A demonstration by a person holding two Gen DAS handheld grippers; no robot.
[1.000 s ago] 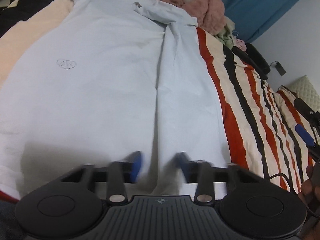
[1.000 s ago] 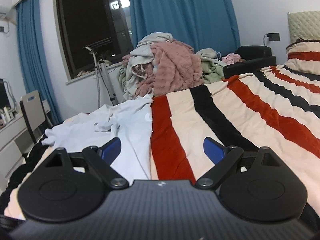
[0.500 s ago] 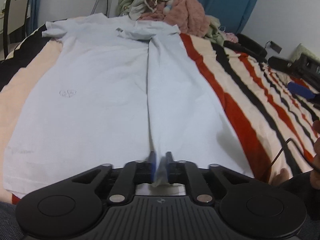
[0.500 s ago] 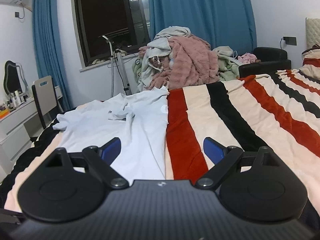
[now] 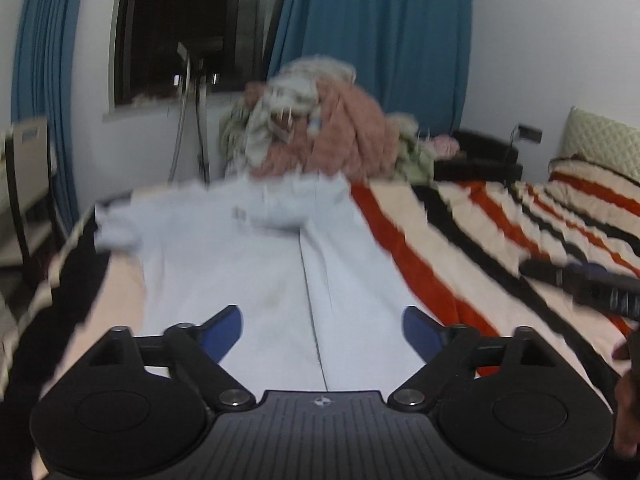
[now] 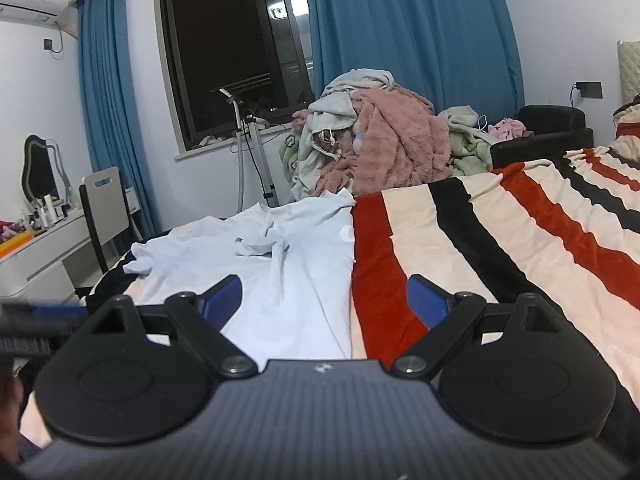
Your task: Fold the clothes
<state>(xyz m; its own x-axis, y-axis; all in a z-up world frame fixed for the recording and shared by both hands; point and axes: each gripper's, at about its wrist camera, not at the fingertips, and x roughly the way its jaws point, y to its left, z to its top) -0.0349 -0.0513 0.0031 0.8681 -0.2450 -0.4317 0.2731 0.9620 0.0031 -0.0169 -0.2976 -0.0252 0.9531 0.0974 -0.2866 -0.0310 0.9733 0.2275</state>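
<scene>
A pale blue T-shirt (image 5: 224, 272) lies flat on the striped blanket (image 5: 480, 240), its right side folded in along a lengthwise crease (image 5: 310, 300). My left gripper (image 5: 322, 320) hovers above the near hem with its jaws opening wide and nothing between the blue pads. In the right wrist view the same T-shirt (image 6: 280, 264) lies ahead and to the left. My right gripper (image 6: 324, 292) stands open over the shirt's right edge, holding nothing. The right gripper's tip (image 5: 592, 284) shows blurred at the right of the left wrist view.
A heap of unfolded clothes (image 6: 372, 140) with a pink blanket sits at the bed's far end. A black armchair (image 6: 548, 128) stands behind it on the right. A chair (image 6: 104, 200), a white desk (image 6: 36, 248) and a metal stand (image 6: 252, 152) line the left wall.
Half a second ago the left gripper was shut on a fold at the shirt's near hem. It has let go, opened wide and lifted, tilting its view up. The right gripper barely moved.
</scene>
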